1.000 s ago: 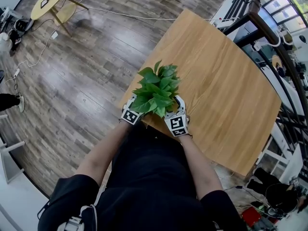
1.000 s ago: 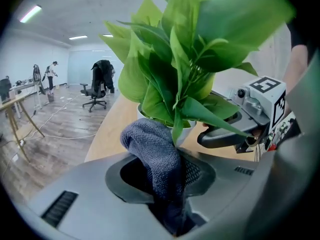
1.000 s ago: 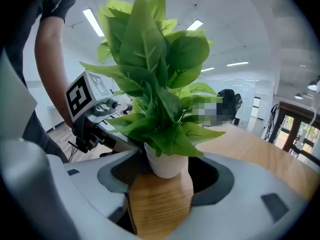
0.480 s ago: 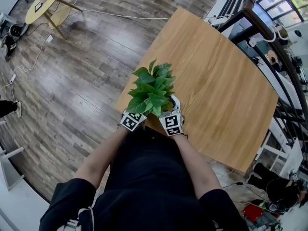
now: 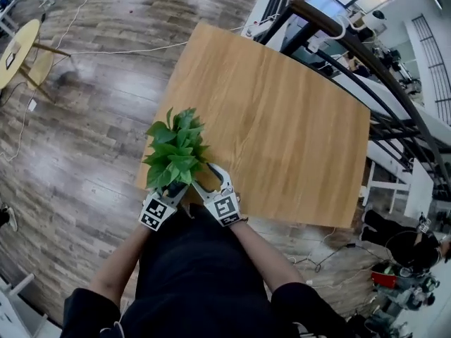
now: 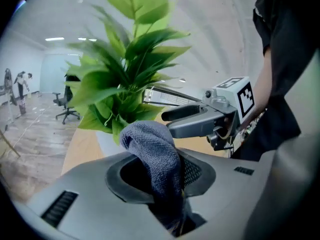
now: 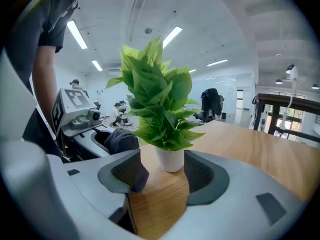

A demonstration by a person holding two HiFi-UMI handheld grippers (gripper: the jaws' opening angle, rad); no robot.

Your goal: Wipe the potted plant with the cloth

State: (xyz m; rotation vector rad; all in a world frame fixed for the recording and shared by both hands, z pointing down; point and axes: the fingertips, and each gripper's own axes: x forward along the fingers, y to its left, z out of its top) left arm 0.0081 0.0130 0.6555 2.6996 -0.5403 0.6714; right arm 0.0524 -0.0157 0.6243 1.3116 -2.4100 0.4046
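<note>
A leafy green potted plant (image 5: 176, 148) in a white pot (image 7: 170, 159) stands near the wooden table's (image 5: 282, 118) near left corner. My left gripper (image 5: 171, 194) is shut on a grey-blue cloth (image 6: 156, 153), which bulges up between the jaws just short of the pot (image 6: 106, 140) and lowest leaves (image 6: 125, 79). My right gripper (image 5: 211, 181) stands open close beside it, with the pot straight ahead of its jaws and nothing between them. In the right gripper view the left gripper (image 7: 80, 115) and cloth (image 7: 120, 139) show at the left. In the head view the leaves hide the pot.
The table edge runs just under both grippers, with wood floor (image 5: 77, 139) to the left. A dark railing (image 5: 352, 55) runs past the table's far right side. A small round yellow table (image 5: 17, 44) stands far left.
The head view has swung, so the plant and both grippers now sit lower and further left in the frame. Both grippers stay at the plant's base.
</note>
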